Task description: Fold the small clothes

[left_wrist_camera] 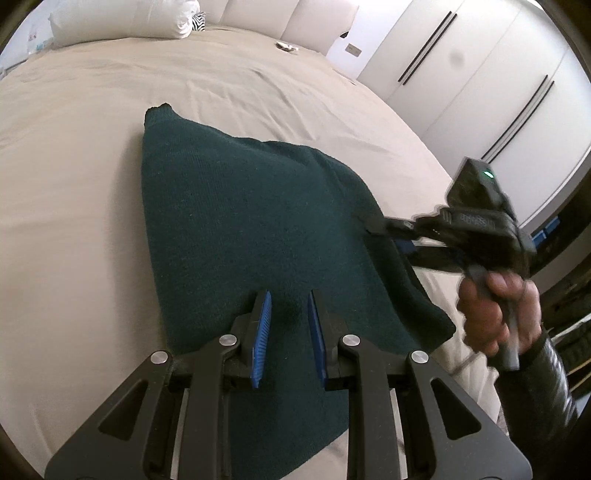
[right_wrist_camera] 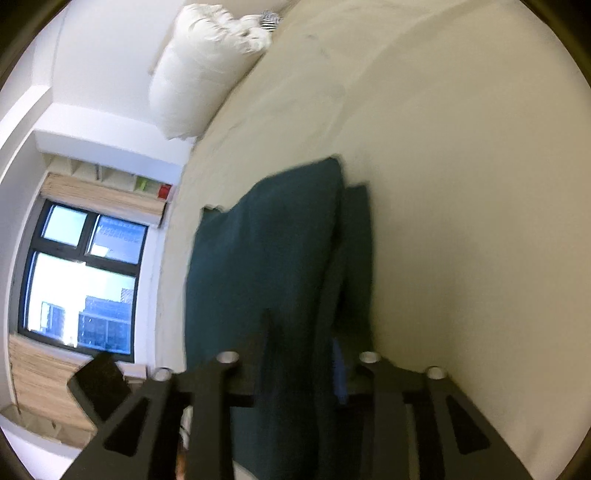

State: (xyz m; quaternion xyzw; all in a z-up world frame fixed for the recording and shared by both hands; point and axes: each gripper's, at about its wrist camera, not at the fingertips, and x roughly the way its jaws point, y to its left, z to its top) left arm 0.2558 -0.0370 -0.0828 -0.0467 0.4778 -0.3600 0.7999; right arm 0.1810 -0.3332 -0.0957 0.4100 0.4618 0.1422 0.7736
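Observation:
A dark green knit garment [left_wrist_camera: 251,221] lies on the beige bed [left_wrist_camera: 74,184], partly lifted on its right side. My left gripper [left_wrist_camera: 289,312] hovers open just above its near part, blue pads apart and empty. My right gripper [left_wrist_camera: 373,225] comes in from the right, held by a hand, and pinches the garment's right edge. In the right wrist view the garment [right_wrist_camera: 266,258] runs between the right gripper's fingers [right_wrist_camera: 301,332], with a folded layer beside it. The view is rolled sideways and blurred.
White pillows [left_wrist_camera: 125,18] and a padded headboard [left_wrist_camera: 295,18] stand at the bed's far end. White wardrobe doors [left_wrist_camera: 480,74] line the right wall. A small object [left_wrist_camera: 286,47] lies near the headboard. A window [right_wrist_camera: 81,277] shows in the right wrist view.

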